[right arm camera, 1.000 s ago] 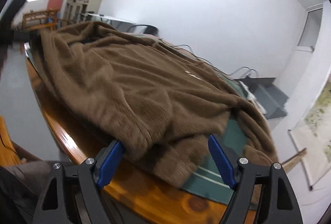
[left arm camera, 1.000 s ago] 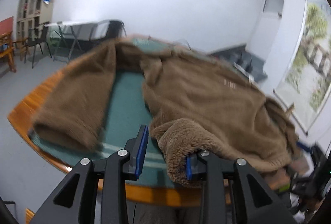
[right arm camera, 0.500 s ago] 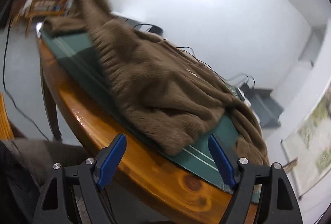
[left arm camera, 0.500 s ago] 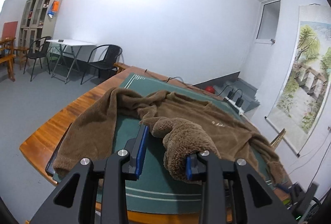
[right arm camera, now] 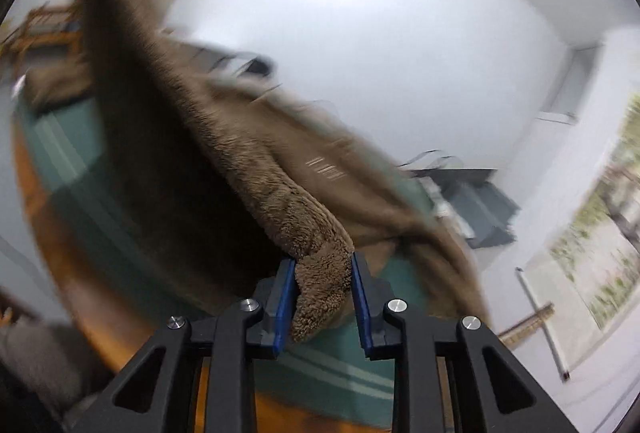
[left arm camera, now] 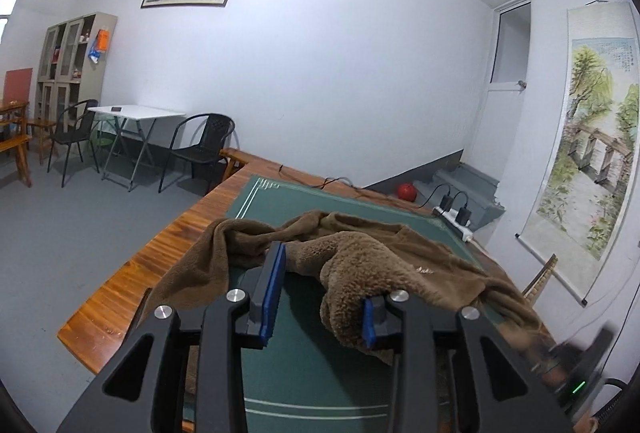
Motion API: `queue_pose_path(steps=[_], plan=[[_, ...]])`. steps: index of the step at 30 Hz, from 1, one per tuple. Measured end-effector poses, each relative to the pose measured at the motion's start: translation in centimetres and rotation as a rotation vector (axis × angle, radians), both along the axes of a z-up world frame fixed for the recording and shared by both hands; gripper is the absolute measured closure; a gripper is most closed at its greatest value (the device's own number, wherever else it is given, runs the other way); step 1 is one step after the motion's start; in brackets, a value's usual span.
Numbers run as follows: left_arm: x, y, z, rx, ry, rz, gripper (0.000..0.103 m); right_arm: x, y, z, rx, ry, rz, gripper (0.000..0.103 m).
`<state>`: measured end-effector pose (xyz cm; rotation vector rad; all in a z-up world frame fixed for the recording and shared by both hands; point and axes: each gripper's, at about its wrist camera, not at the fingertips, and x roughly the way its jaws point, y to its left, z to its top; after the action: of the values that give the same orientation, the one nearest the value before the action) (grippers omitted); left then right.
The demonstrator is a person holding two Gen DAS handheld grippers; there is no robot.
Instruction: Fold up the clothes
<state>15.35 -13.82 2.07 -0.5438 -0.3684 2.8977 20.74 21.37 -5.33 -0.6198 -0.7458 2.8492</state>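
A brown fleece sweater (left arm camera: 404,261) lies crumpled on a green mat (left arm camera: 320,361) on a wooden table (left arm camera: 132,285). My left gripper (left arm camera: 320,307) is raised above the table; its jaws stand apart, and a fleecy fold of the sweater hangs over its right finger (left arm camera: 370,321). My right gripper (right arm camera: 323,297) is shut on a thick fleece edge of the sweater (right arm camera: 320,273) and holds it lifted, with cloth stretching up and to the left. The right wrist view is blurred.
A power strip with plugs (left arm camera: 456,217) and cables lies at the table's far right edge. A red ball (left arm camera: 407,191) sits on the floor beyond. Black chairs (left arm camera: 200,149) and a white folding table (left arm camera: 136,113) stand at left. A scroll (left arm camera: 592,153) hangs at right.
My right gripper has closed on the sweater's edge and lifted it. My left gripper has risen and pulled back, with the fold still hanging over its right finger.
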Motion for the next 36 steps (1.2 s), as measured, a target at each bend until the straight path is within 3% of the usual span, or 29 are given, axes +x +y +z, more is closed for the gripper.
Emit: queue_pose_path(steps=[1, 3, 6, 8, 10, 12, 16, 17, 23, 28, 30, 32, 33, 36], plan=[[0.2, -0.2, -0.5, -0.008, -0.015, 0.006, 0.057, 0.6, 1.0, 1.2, -0.01, 0.058, -0.049, 0.087], [0.4, -0.5, -1.9, -0.022, -0.052, -0.002, 0.046, 2.3, 3.2, 3.5, -0.053, 0.165, -0.126, 0.087], [0.8, -0.9, -3.8, -0.043, -0.109, -0.014, 0.037, 3.9, 4.2, 4.2, -0.043, 0.209, -0.188, 0.087], [1.1, -1.2, -5.2, -0.058, -0.147, -0.023, 0.034, 3.6, 4.2, 2.8, -0.017, 0.163, -0.19, 0.087], [1.3, -1.5, -6.5, -0.072, -0.184, -0.031, 0.03, 3.0, 4.7, 1.1, -0.068, 0.063, -0.166, 0.087], [1.6, -1.8, -7.8, -0.086, -0.222, -0.039, 0.03, 3.4, 5.9, 0.2, -0.145, 0.025, -0.161, 0.087], [2.3, -2.2, -10.4, -0.122, -0.29, -0.058, 0.016, 5.8, 10.5, 1.0, -0.488, -0.026, -0.159, 0.087], [2.7, -1.8, -11.0, -0.151, -0.299, -0.07, 0.015, 6.2, 11.1, 0.7, -0.532, -0.051, -0.164, 0.087], [3.7, 1.4, -15.3, -0.367, -0.343, -0.125, 0.015, 7.9, 8.5, -3.8, -0.425, -0.198, -0.213, 0.087], [4.5, 1.4, -15.5, -0.413, -0.328, -0.171, 0.015, 8.5, 8.8, -4.8, -0.466, -0.245, -0.186, 0.086], [5.1, 1.2, -15.0, -0.424, -0.316, -0.2, 0.015, 8.6, 9.8, -4.1, -0.508, -0.231, -0.163, 0.077], [5.6, 1.0, -14.6, -0.436, -0.305, -0.229, 0.015, 9.0, 10.8, -2.8, -0.547, -0.189, -0.151, 0.045], [5.9, 0.8, -14.4, -0.438, -0.301, -0.244, 0.015, 9.1, 11.1, -2.1, -0.562, -0.15, -0.153, 0.019], [6.6, -0.1, -13.6, -0.415, -0.291, -0.262, 0.015, 8.9, 11.8, 0.0, -0.598, -0.069, -0.157, 0.016]])
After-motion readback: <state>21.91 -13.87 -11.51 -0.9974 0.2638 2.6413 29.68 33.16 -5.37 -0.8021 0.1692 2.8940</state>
